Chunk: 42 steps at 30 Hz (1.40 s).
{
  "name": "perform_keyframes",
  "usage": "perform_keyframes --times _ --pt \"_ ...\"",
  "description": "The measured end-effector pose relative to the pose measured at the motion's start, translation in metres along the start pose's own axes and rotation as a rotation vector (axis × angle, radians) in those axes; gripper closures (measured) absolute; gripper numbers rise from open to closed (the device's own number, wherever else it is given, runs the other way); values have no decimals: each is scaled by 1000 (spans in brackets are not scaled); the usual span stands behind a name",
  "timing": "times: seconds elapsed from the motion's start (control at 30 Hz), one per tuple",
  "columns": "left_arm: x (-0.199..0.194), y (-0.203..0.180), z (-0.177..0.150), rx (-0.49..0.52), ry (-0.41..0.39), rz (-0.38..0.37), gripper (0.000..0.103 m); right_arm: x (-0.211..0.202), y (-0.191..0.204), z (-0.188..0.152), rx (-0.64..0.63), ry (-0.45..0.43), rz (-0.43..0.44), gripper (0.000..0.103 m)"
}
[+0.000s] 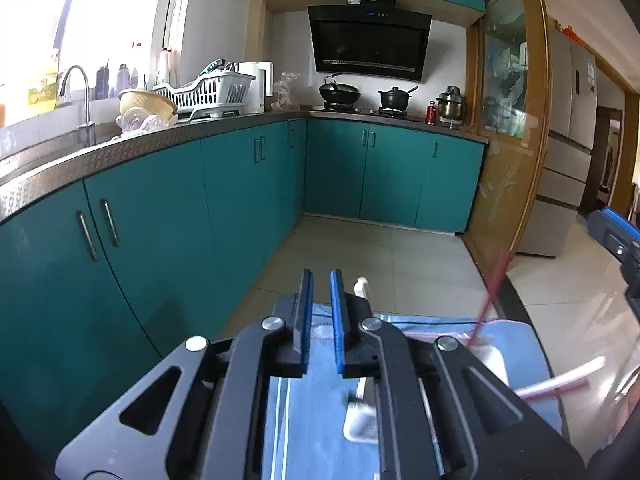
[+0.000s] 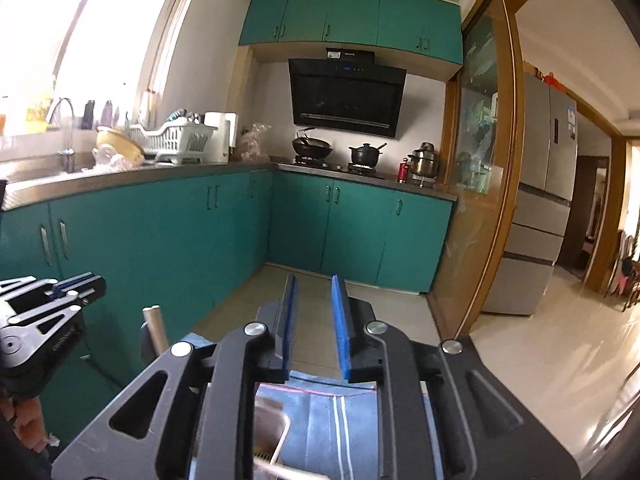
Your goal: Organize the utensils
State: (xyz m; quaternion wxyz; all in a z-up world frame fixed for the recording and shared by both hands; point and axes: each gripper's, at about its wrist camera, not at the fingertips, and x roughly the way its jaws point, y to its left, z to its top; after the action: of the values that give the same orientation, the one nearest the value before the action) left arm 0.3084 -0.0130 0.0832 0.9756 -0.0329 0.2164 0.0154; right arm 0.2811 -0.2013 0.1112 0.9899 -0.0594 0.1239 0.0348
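Note:
In the left wrist view my left gripper [image 1: 321,274] is slightly open, a narrow gap between its blue pads and nothing in it. Beneath it lies a blue cloth [image 1: 316,400] with a clear zip bag [image 1: 452,330], a white utensil handle [image 1: 362,285] and a pink-and-white straw [image 1: 560,378]. A thin red stick [image 1: 494,292] rises at the right. In the right wrist view my right gripper [image 2: 314,278] is open and empty above the striped blue cloth [image 2: 320,420]. A metal utensil [image 2: 272,420] lies under the gripper, and a beige handle [image 2: 154,326] stands at the left.
Teal cabinets [image 1: 160,220] run under a counter with a sink tap [image 1: 80,92], a dish rack [image 1: 204,94] and a stove with pots [image 1: 394,98]. A glass sliding door [image 1: 508,120] and a fridge [image 1: 568,140] stand at the right. Tiled floor [image 2: 360,308] lies ahead.

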Motion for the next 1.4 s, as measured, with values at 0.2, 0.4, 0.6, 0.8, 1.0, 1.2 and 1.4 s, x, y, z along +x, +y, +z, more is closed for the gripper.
perform_keyframes --times 0.2,0.4,0.6,0.8,1.0,1.2,1.4 --pt "-33 21 -38 -9 47 -19 81 -66 -21 -36 56 48 91 67" --pt "-44 29 -118 34 153 19 71 -61 -19 -148 212 348 274 64" --pt "-43 31 -180 27 291 -14 66 -14 46 -241 234 700 378 64" --pt "-45 42 -203 -7 344 -16 59 1 84 -245 142 751 361 64" --pt "-46 47 -207 -25 358 -32 56 2 105 -243 7 734 228 78" --pt "-46 44 -208 -20 367 -50 55 -11 72 -250 74 744 195 97" --pt "-43 30 -212 2 383 -72 54 -40 8 -265 209 764 89 97"
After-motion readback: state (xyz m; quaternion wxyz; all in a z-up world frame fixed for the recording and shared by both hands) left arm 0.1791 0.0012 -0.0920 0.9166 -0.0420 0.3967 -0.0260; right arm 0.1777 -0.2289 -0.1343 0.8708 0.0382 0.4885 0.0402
